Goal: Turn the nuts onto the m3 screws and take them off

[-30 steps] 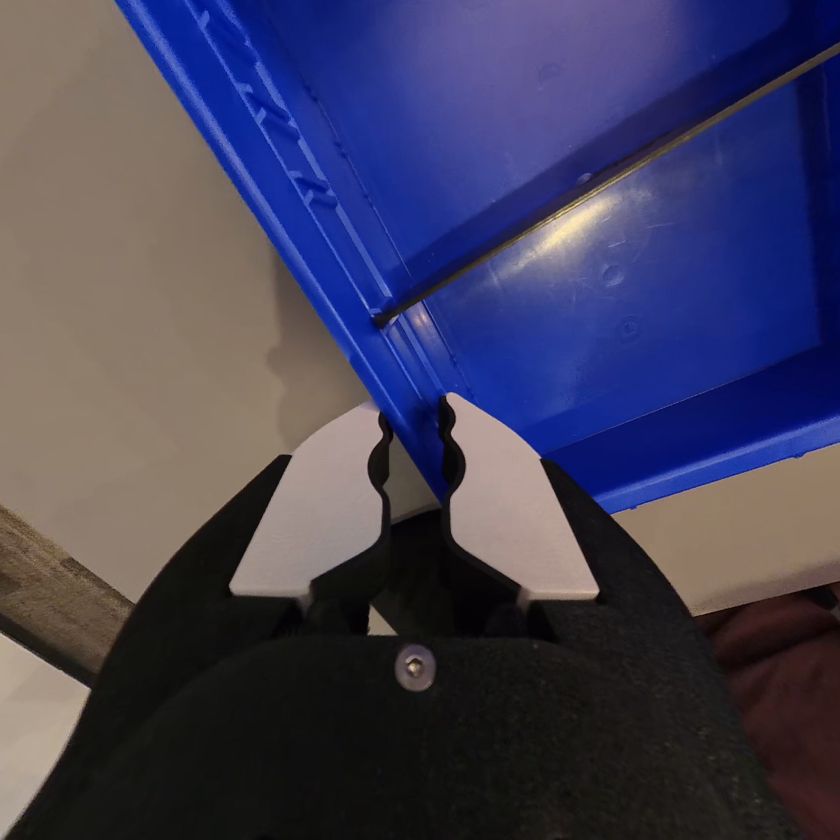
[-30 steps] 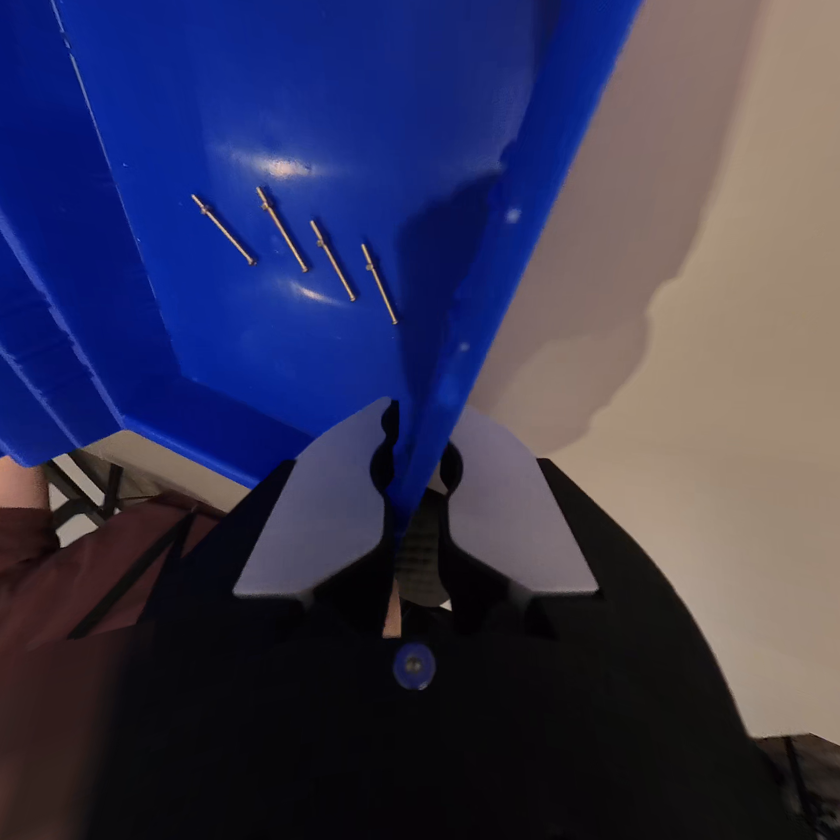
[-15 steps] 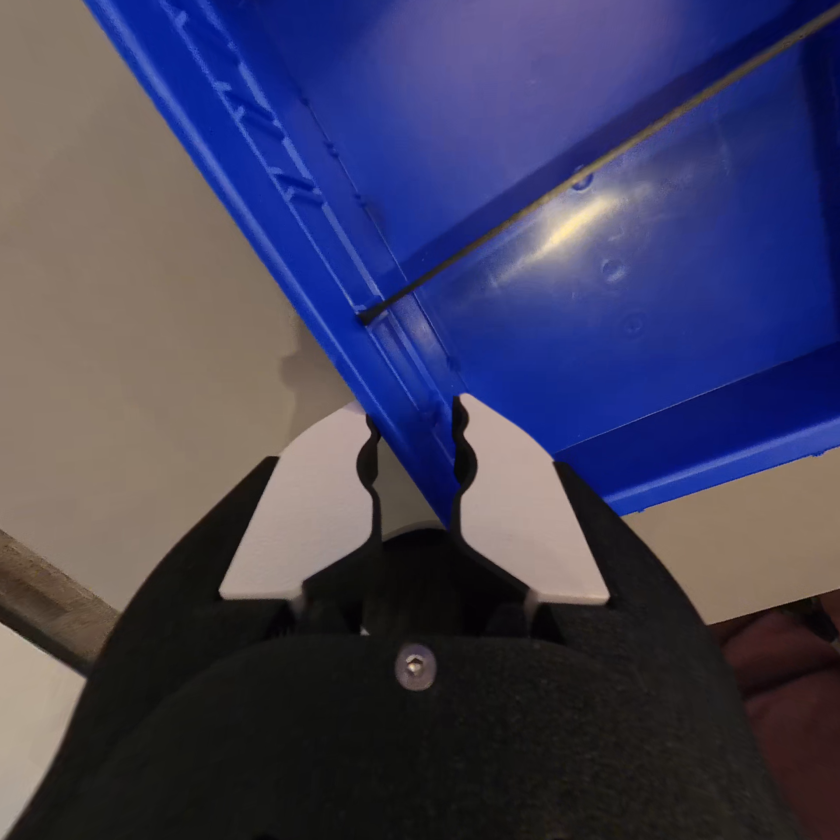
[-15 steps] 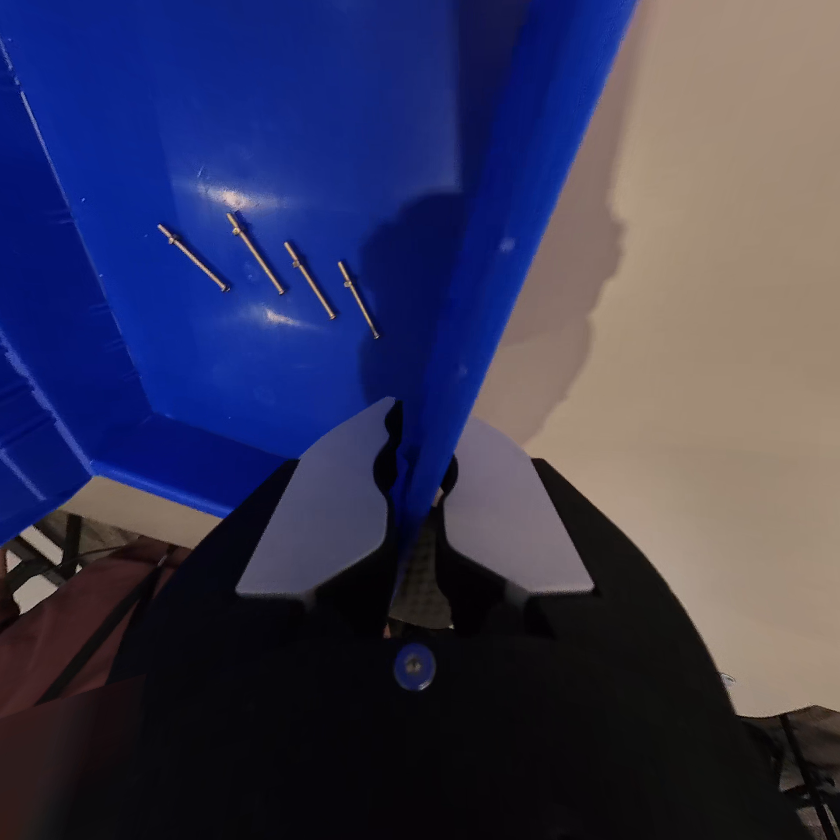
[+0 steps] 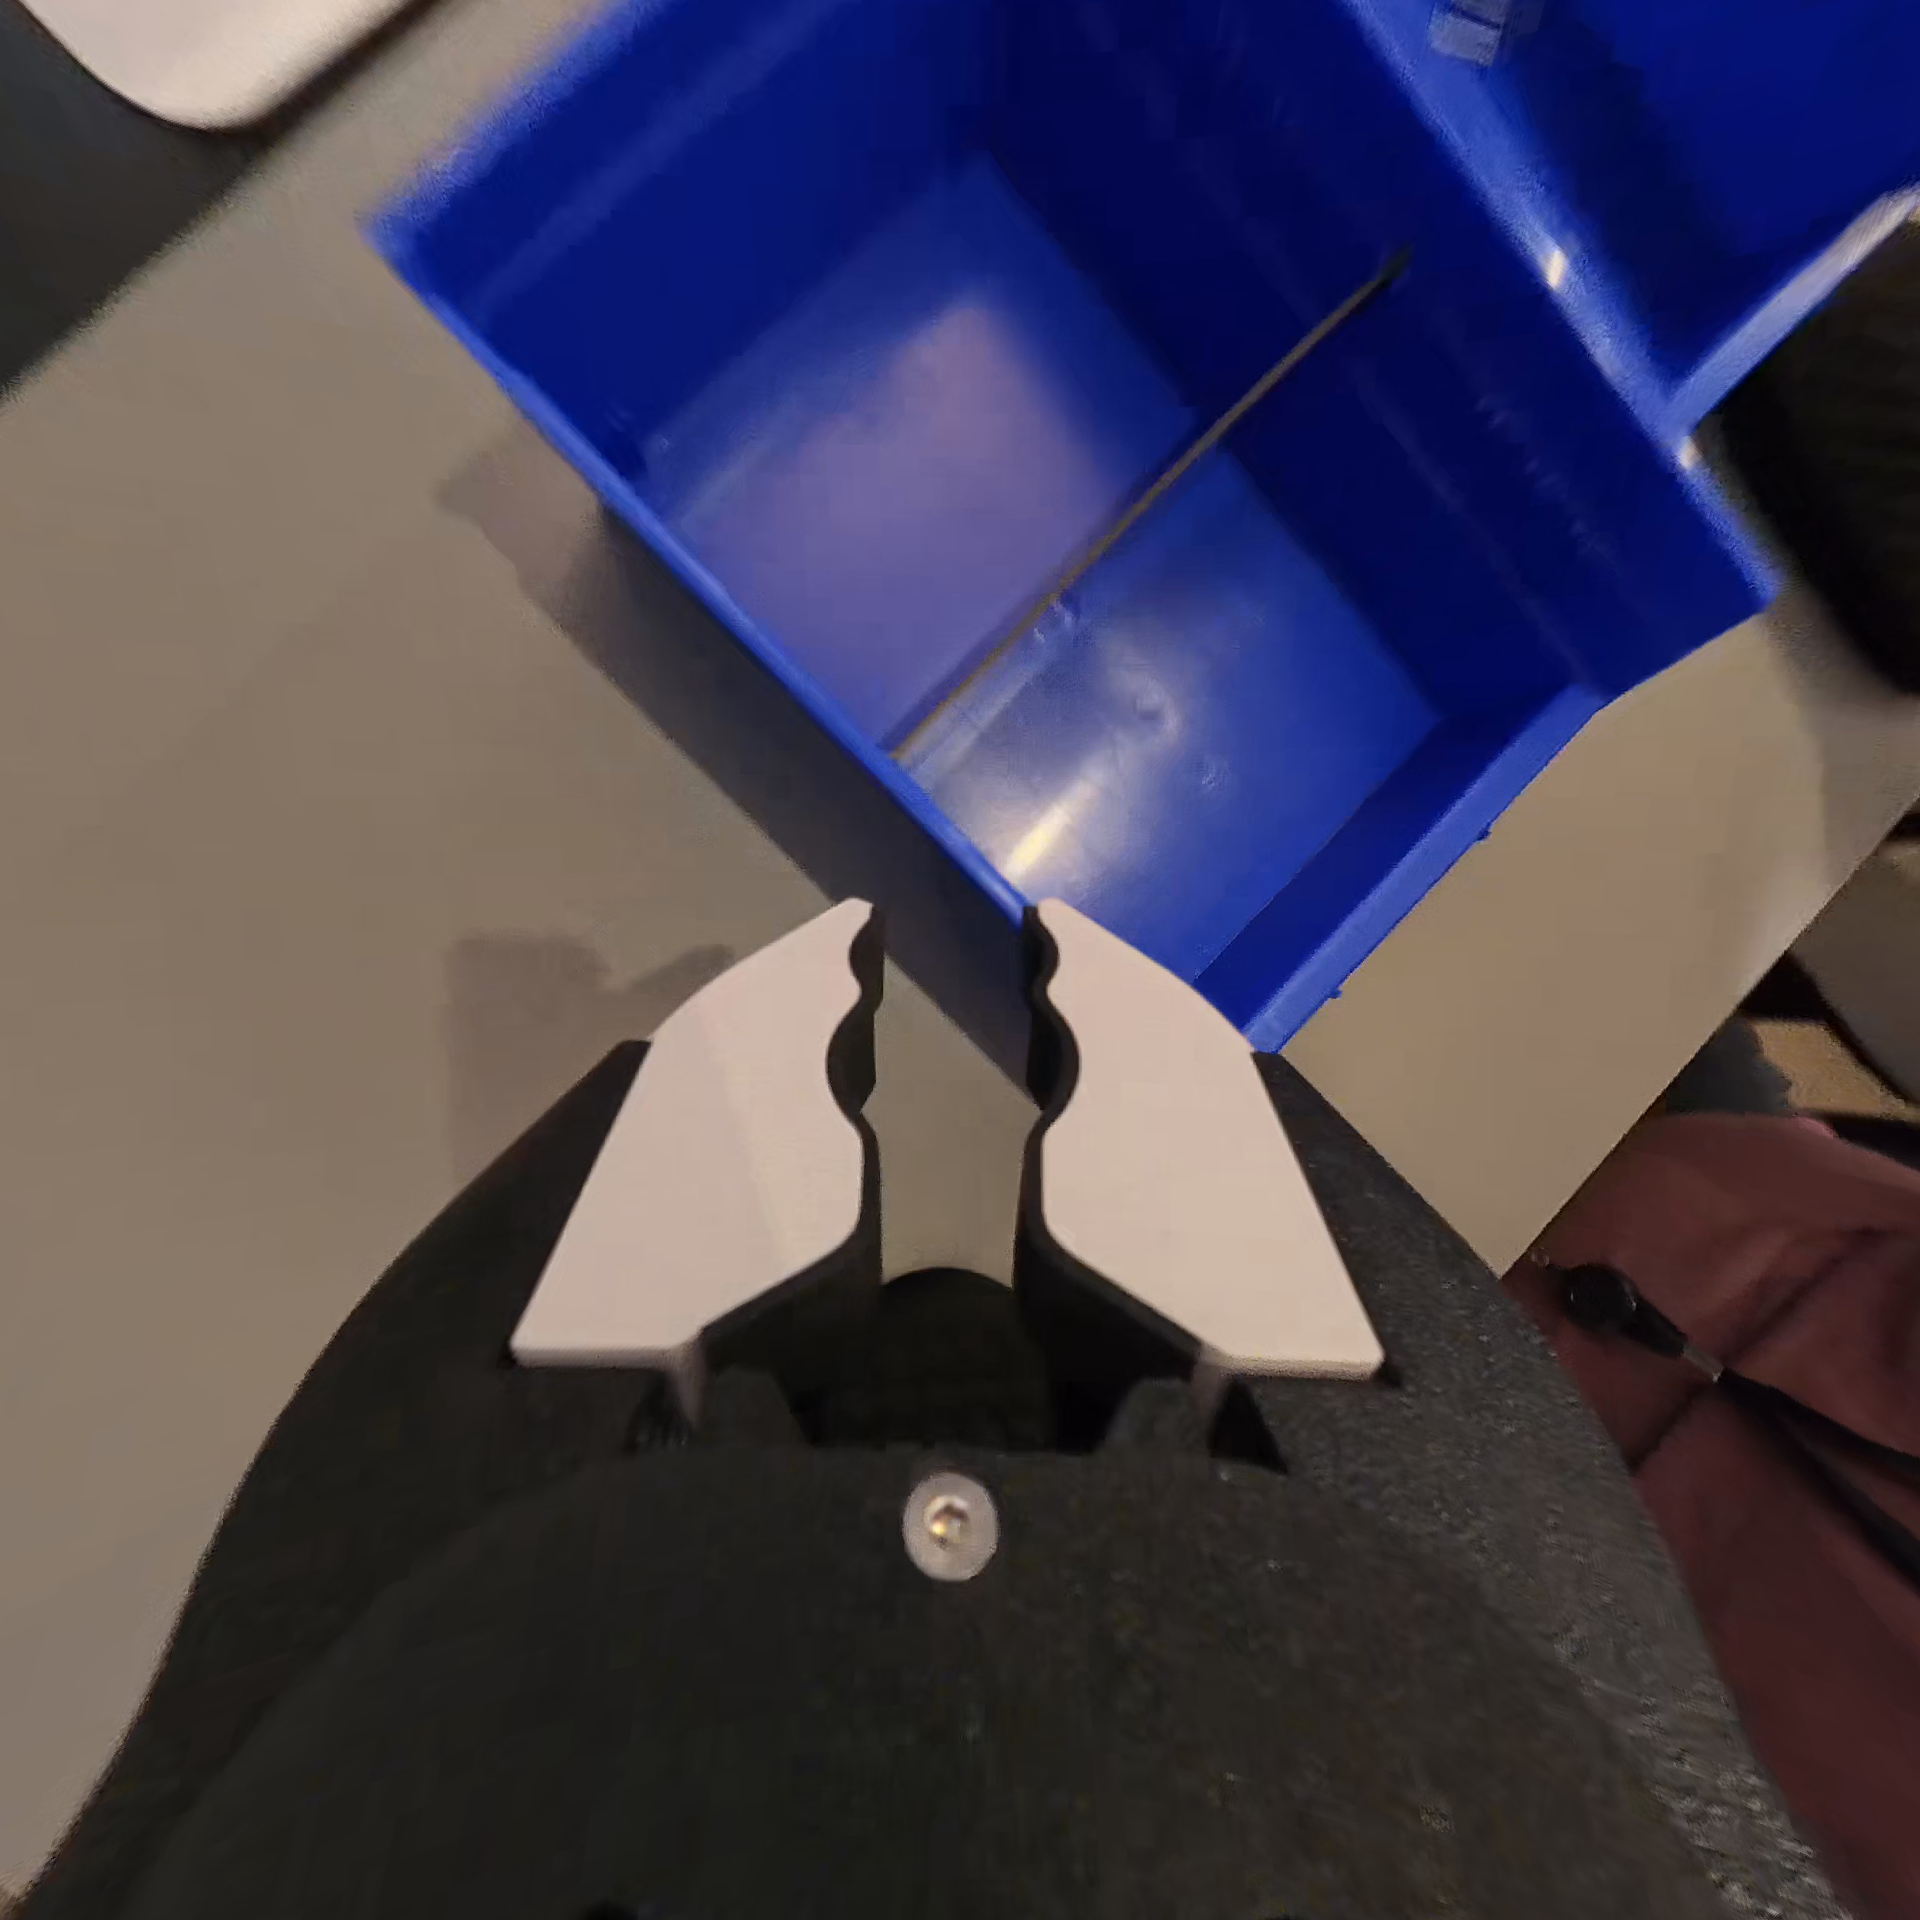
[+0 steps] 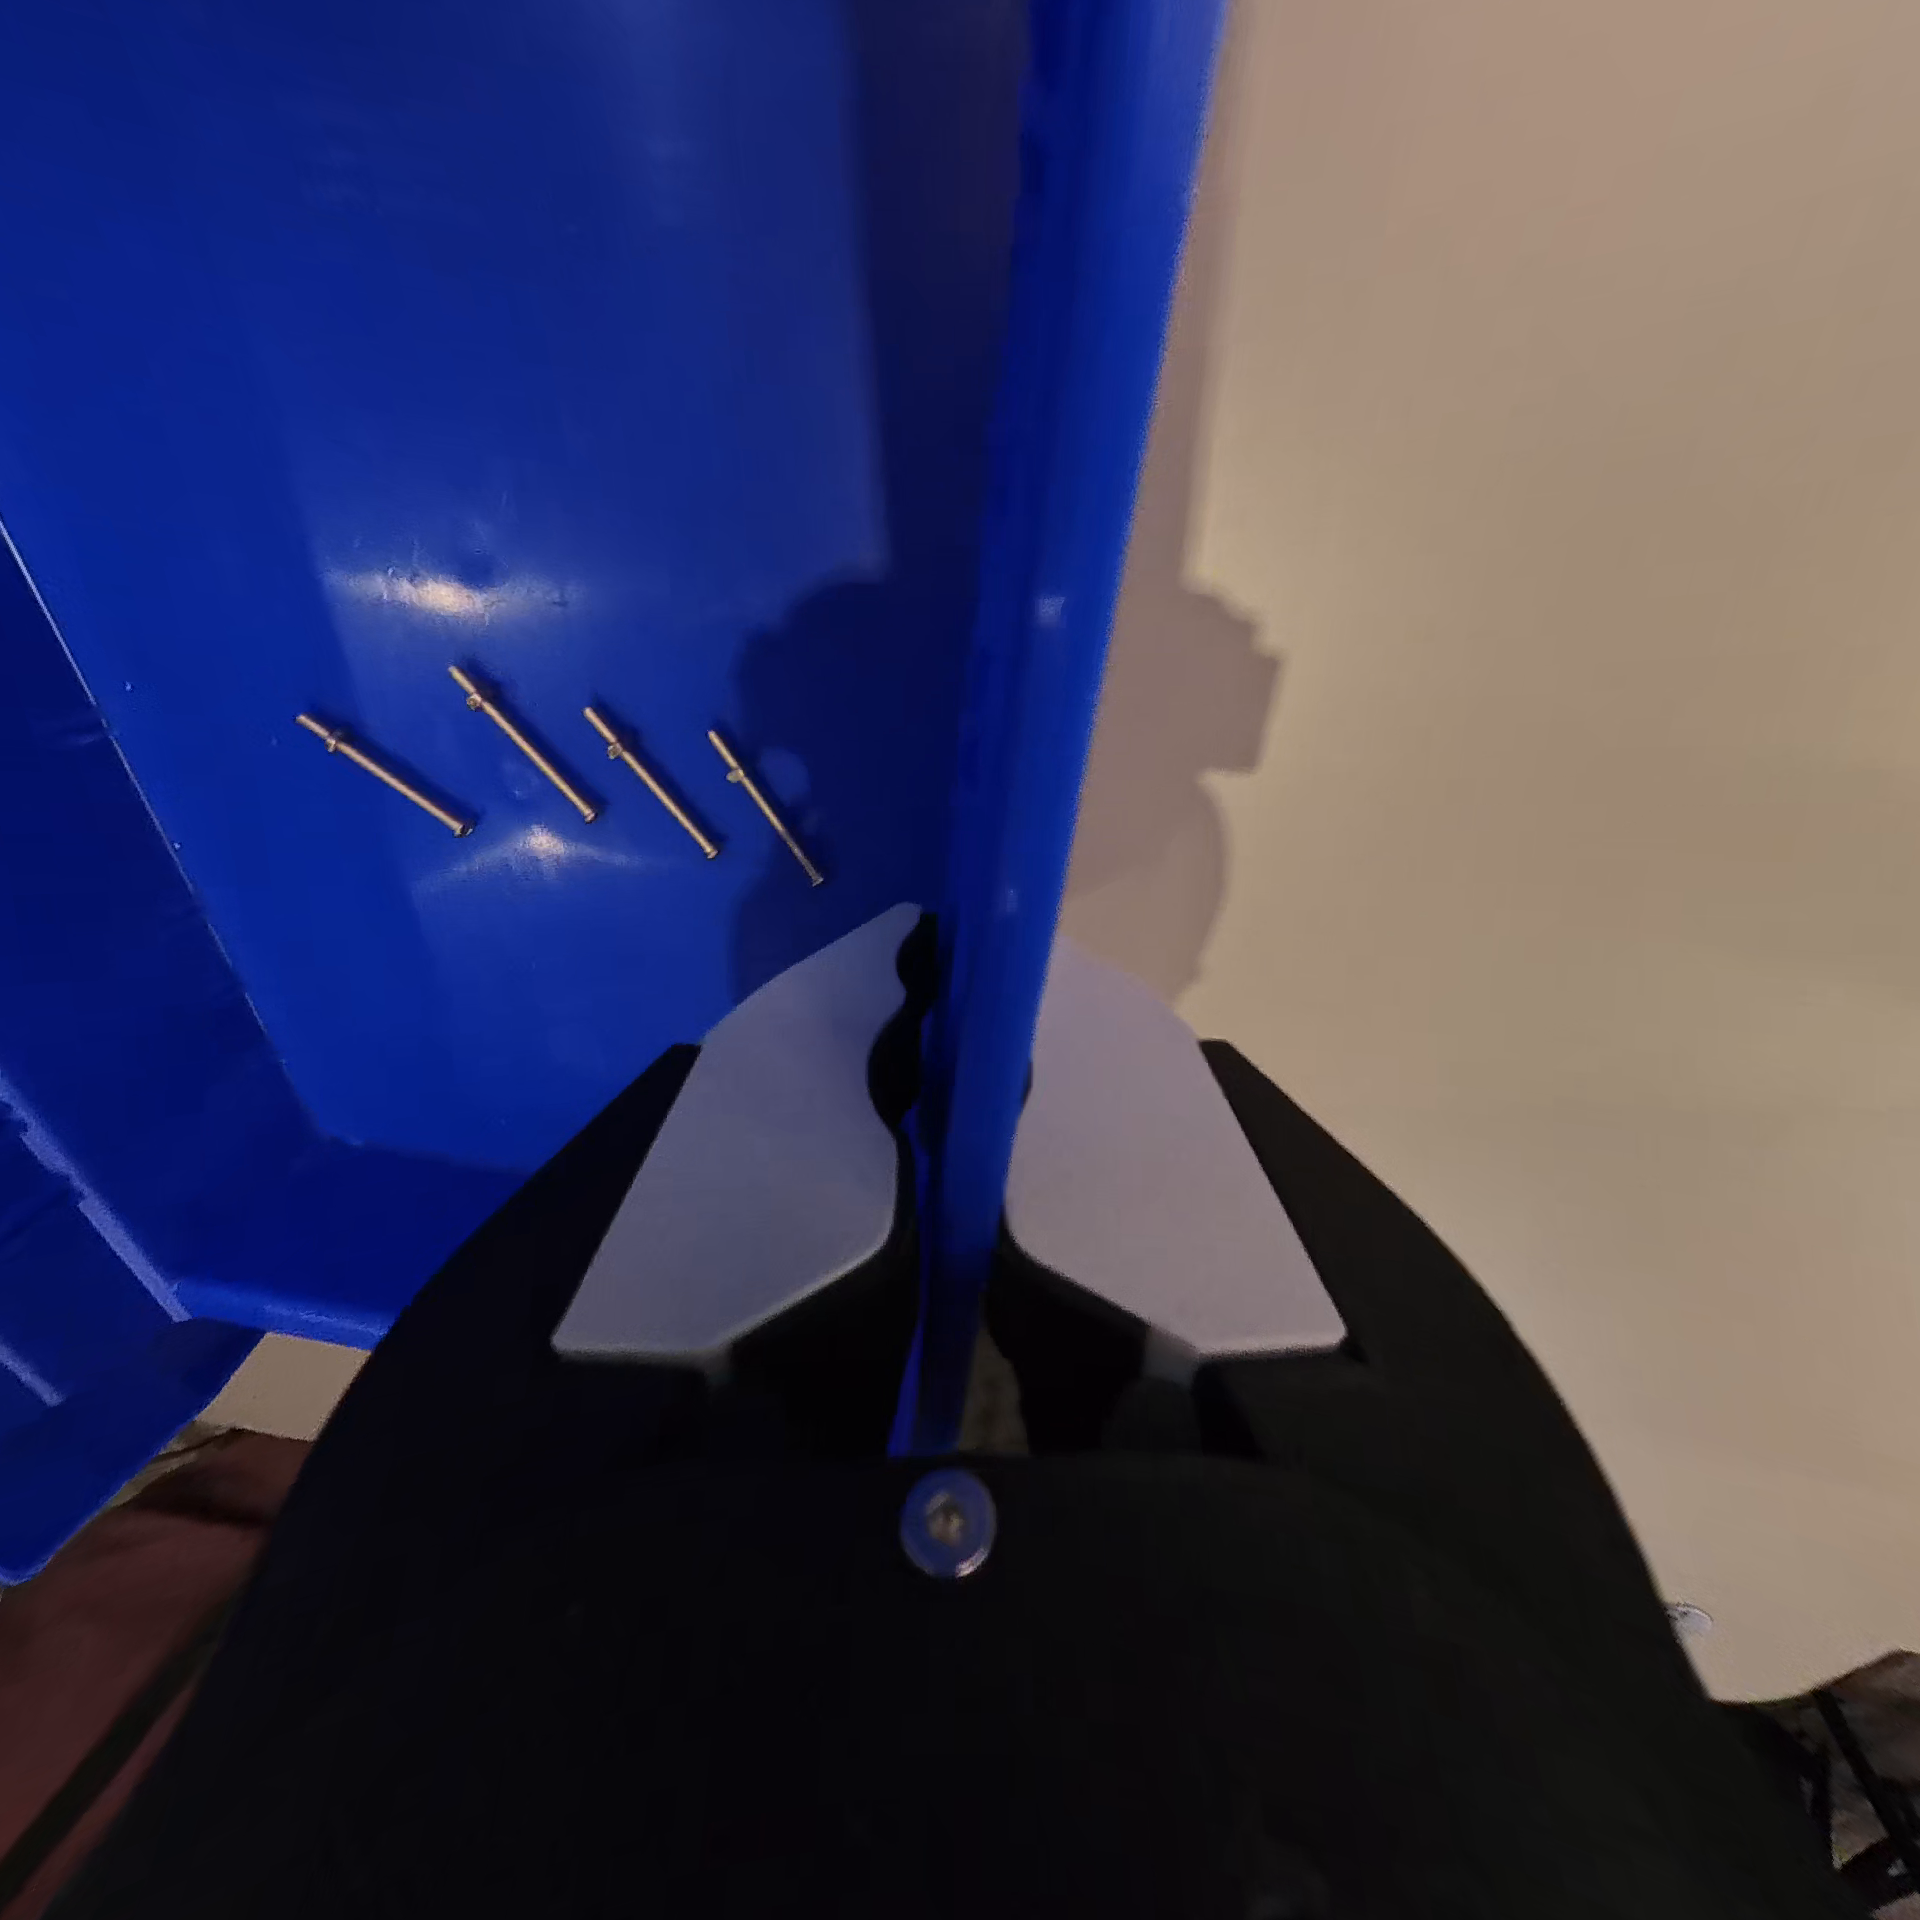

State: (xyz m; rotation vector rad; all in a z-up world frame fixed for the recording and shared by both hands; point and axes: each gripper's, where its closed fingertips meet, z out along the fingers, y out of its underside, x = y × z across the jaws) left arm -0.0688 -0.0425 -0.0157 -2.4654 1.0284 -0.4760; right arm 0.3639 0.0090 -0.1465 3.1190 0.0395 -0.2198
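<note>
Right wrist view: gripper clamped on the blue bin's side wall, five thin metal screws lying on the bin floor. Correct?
Not quite: the count is wrong. The right wrist view shows four thin metal screws lying side by side on the bin floor, not five. The rest holds: the right gripper is shut on the blue bin's side wall.

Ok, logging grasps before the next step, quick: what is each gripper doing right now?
Left gripper: open, holding nothing, just off the blue bin.
Right gripper: shut on the blue bin's side wall.
</note>
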